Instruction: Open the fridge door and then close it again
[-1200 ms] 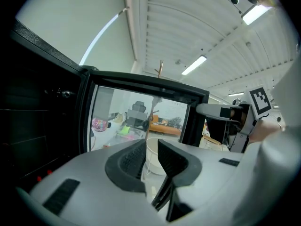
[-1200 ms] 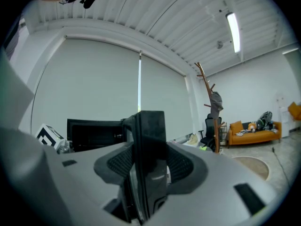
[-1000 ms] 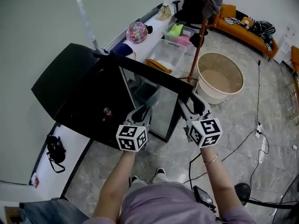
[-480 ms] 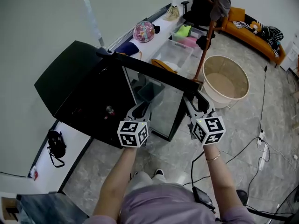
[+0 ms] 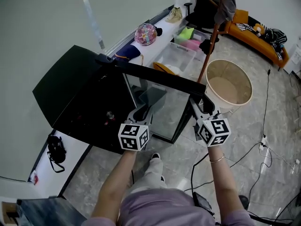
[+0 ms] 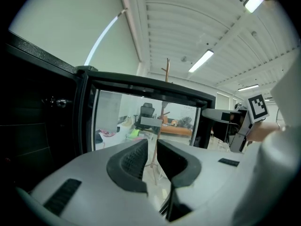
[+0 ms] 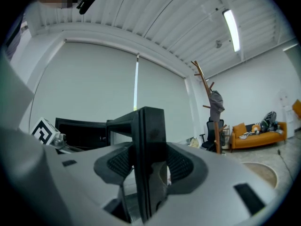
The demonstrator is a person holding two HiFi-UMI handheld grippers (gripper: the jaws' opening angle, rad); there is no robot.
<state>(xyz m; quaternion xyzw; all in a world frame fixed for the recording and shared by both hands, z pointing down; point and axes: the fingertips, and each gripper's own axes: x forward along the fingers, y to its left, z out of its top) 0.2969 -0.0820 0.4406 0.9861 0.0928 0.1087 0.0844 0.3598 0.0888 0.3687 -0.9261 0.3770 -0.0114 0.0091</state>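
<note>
Clamping the free edge of the fridge door, swung slightly wider than a second before, the right tongs showed that grip only in their own view, while the left tongs, just narrowing, held nothing.

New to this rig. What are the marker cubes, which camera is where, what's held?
No robot: a person holds a two-jaw gripper in each hand; the marker cubes are part of them. Head view looks down from the person's head; each gripper view looks along its own jaws. The right gripper clamps the free edge of the open fridge door. The left gripper holds nothing: its jaws have just been closing, with a gap between them. A round tub stands on the floor beyond the door.
</note>
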